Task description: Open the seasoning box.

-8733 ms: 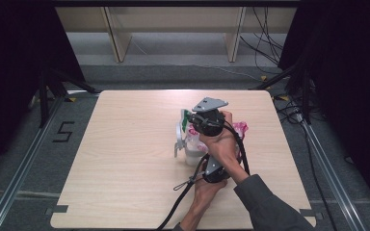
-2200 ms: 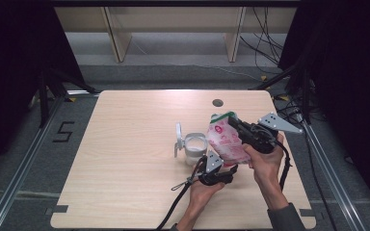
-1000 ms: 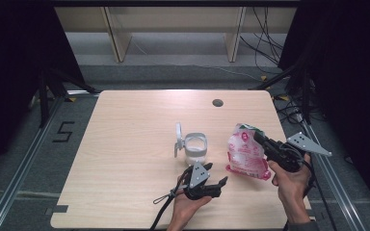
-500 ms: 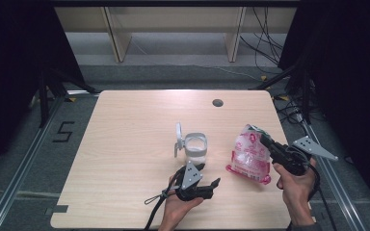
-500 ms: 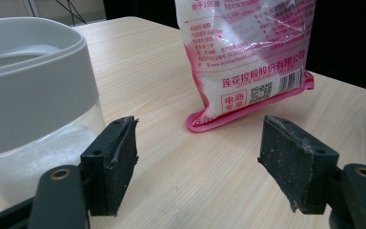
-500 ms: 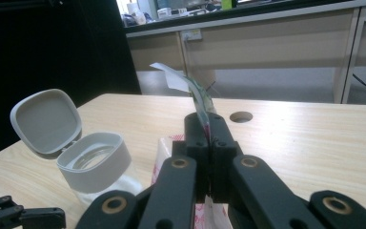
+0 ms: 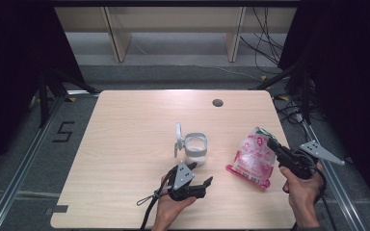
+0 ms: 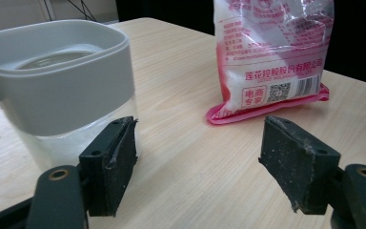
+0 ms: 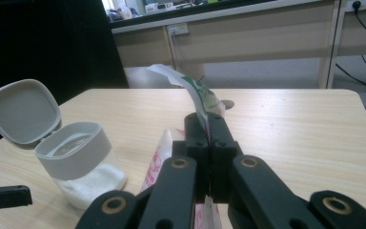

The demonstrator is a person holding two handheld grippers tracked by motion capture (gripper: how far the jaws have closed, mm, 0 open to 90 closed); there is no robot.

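Your pale wooden table (image 7: 125,144), a small dark hole (image 7: 217,102) near its far edge, wooden shelf legs (image 7: 115,33) behind, loose cables (image 7: 265,29) (far right), a floor number marking (image 7: 63,132).

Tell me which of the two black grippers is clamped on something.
The right gripper: its jaws are shut on the top edge of the pink-and-white plastic bag. The left gripper stands open, empty, beside the clear grey-rimmed jar.

High view: fixed overhead, facing forward and down over the whole table (image 7: 125,144). Left gripper view: low, close, looking along the tabletop. Right gripper view: low, facing the far shelving. All three share the jar (image 7: 195,148) (image 8: 57,90) (image 9: 78,160) and bag (image 7: 253,159) (image 8: 271,57) (image 9: 190,90).
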